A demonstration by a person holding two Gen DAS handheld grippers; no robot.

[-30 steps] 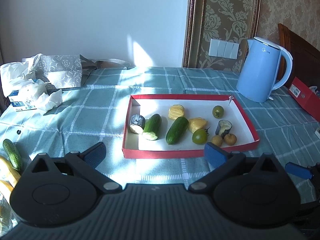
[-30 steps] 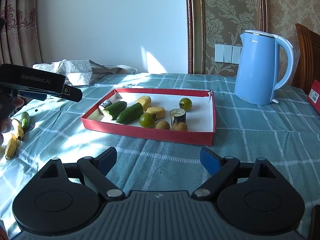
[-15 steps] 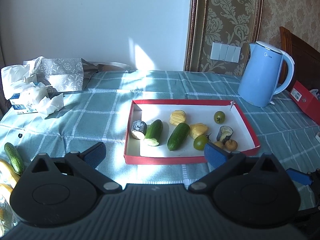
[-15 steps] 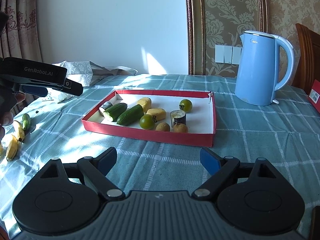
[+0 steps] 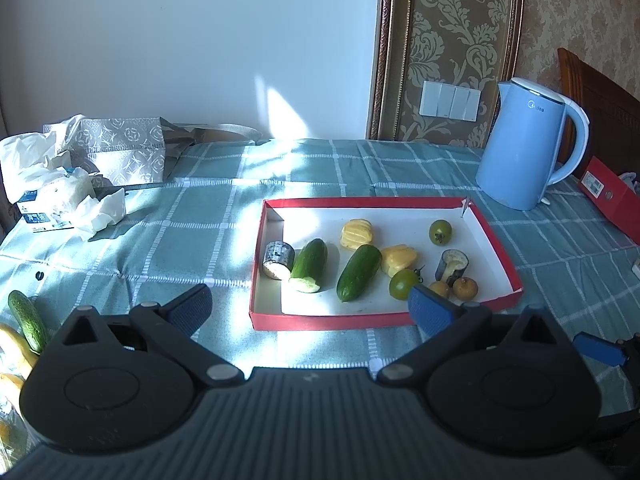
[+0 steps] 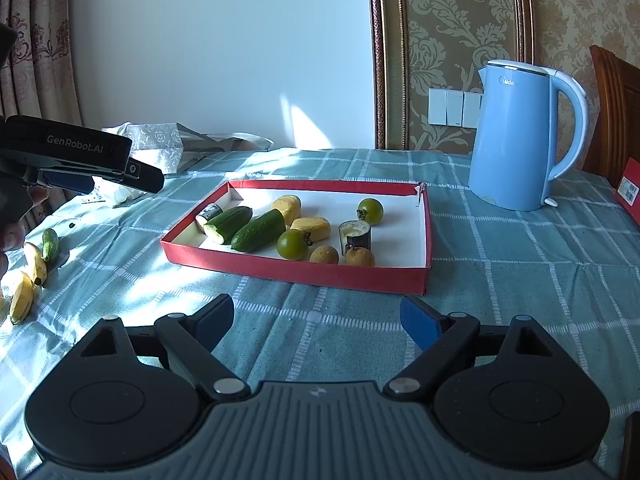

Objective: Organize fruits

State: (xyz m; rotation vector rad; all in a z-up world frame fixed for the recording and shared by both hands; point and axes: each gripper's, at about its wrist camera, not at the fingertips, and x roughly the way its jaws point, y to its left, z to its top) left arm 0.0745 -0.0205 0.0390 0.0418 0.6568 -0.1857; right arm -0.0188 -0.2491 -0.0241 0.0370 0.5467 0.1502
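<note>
Two cucumbers (image 6: 244,230) are seen lying side by side in the red tray (image 6: 296,272), well beyond the right gripper (image 6: 316,316), whose jaws are spread wide with nothing between them. Both are dark green, and the left one is cut at its near end. Their long axes are angled from near-left to far-right; the left gripper (image 5: 310,306) is likewise held wide and empty before the tray's near wall.
</note>
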